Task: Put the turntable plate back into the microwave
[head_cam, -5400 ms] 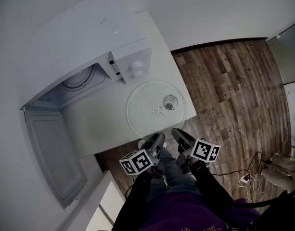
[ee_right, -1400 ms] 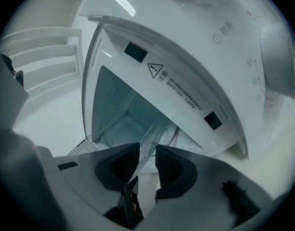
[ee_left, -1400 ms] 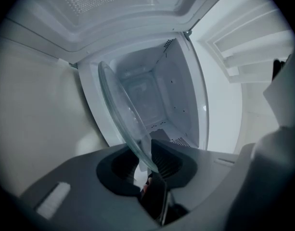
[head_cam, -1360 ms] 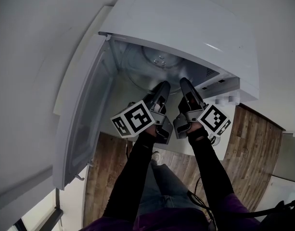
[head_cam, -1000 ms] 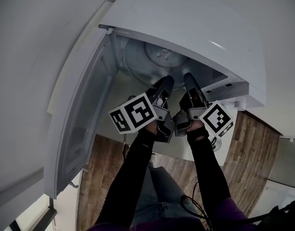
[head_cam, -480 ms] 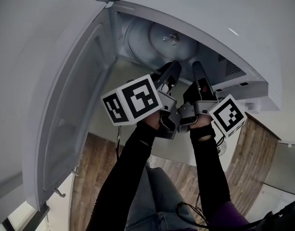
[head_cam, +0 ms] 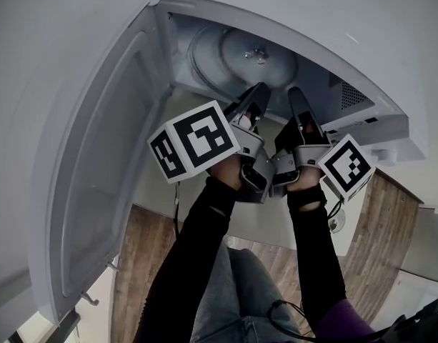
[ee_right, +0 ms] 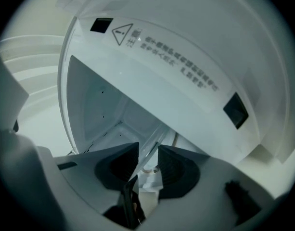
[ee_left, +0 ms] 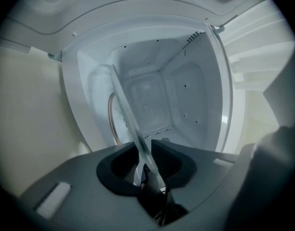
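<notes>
Head view: left tongs [head_cam: 256, 97] clamped on the near rim of the turntable plate [head_cam: 229, 52]. Right tongs [head_cam: 299, 100] slack, pads apart, rim between them. Plate sits inside the microwave [head_cam: 326, 20] cavity at 12 o'clock from the tongs, cavity walls close at 3 and 9. Door [head_cam: 97, 184] swung wide at 9 o'clock. Earlier, plate lay outside on the worktop [head_cam: 158, 184].

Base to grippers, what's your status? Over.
Left gripper shut on turntable plate. Right gripper opening round its rim. Plate inside open microwave. Nothing blocking.
</notes>
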Demonstrator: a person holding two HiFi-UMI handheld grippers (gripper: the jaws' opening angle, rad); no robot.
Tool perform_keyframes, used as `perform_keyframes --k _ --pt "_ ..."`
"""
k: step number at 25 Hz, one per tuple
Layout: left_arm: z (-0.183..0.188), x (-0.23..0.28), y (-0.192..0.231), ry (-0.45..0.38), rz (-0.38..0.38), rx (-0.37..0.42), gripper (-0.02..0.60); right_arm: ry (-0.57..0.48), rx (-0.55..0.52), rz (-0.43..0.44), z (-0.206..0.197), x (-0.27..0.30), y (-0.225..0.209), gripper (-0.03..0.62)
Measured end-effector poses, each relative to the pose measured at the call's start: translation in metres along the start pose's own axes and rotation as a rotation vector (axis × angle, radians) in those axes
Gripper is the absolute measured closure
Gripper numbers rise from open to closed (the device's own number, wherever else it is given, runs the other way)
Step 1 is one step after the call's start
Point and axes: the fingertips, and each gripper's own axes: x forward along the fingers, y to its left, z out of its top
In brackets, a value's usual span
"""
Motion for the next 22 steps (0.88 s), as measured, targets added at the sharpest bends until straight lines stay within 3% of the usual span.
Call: perform_keyframes --k 10,16,22 --pt "-0.004 0.007 0.006 0.007 -0.012 -0.082 0.508 0.042 0.038 -0.021 -0.004 -0.006 -0.006 0.474" --pt "-0.003 0.016 0.007 0.010 -0.004 -0.091 0.509 0.114 -0.041 0.002 -0.009 -0.013 -0.004 0.468" --pt "0.000 0.017 0.008 -0.006 0.012 -0.102 0.515 0.151 0.060 0.003 -0.015 -0.008 -0.004 0.468"
